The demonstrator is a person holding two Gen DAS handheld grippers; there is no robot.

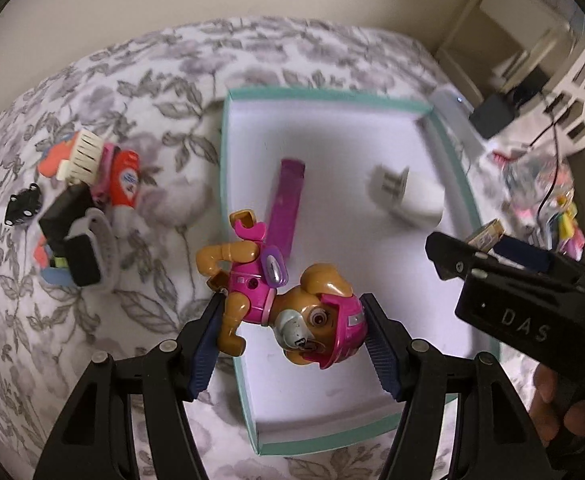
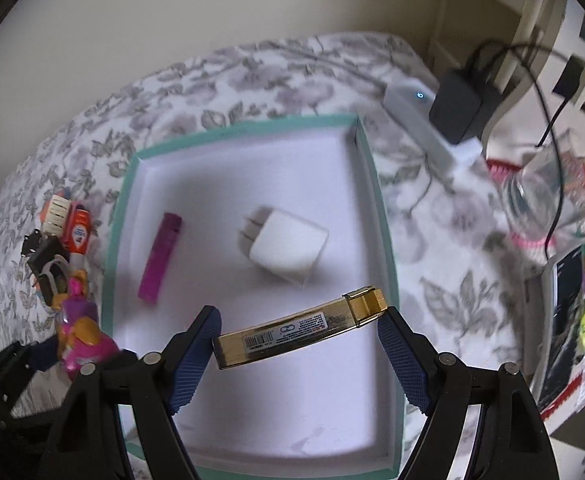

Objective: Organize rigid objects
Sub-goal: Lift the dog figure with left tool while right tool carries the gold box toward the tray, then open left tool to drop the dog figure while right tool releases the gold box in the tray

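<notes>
Going left to right: there's a pile of loose stuff [image 1: 76, 208] waiting on the floral bedspread [image 1: 164, 80], an orange tube, a comb-like piece and a strap among it, so we reckon we're maybe halfway. Our left gripper [image 1: 292, 336] is clamped across the pink pup figure [image 1: 276, 300], held over the near left edge of the teal-rimmed box [image 1: 332, 94]. Inside the box already: a purple stick [image 1: 288, 204] and a white plug adapter [image 1: 408, 196], apart from each other. Our right gripper [image 2: 298, 340] is pinching a gold bar-shaped thing [image 2: 296, 328] end to end, hovering above the box floor. Writing-wise, we can read "DAS" on the right gripper's body; the gold thing's barcode label is too small to make out.
</notes>
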